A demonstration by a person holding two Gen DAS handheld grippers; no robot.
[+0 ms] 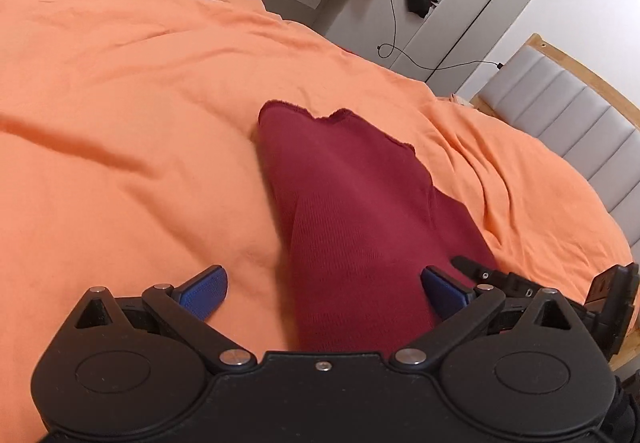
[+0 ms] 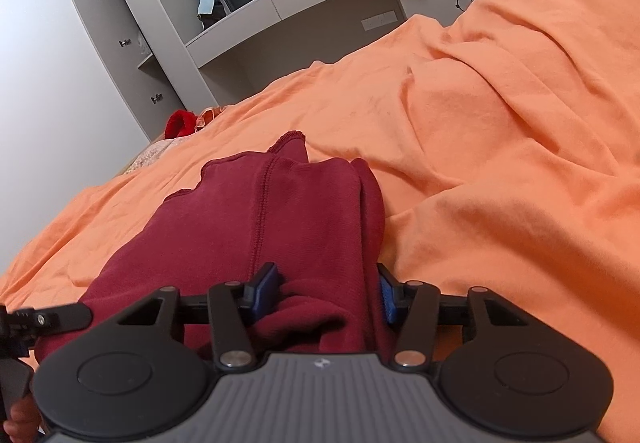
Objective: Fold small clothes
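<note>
Right wrist view shows the right hand-held gripper (image 2: 326,293) with its blue pads narrowed around a bunched fold of the maroon garment (image 2: 280,211); the cloth fills the gap, though whether it is firmly pinched cannot be told. The left hand-held gripper (image 1: 324,293) stands wide, the garment running between its fingers toward twelve o'clock without either pad touching it. To fold well, the left should probably close on its near edge so both corners travel together, keeping the ribbed cloth taut and the seam straight. The garment lies on a rumpled orange bedsheet (image 1: 120,103). Grey cabinets (image 2: 132,43) stand at eleven o'clock, a padded headboard (image 1: 580,115) at two o'clock.
</note>
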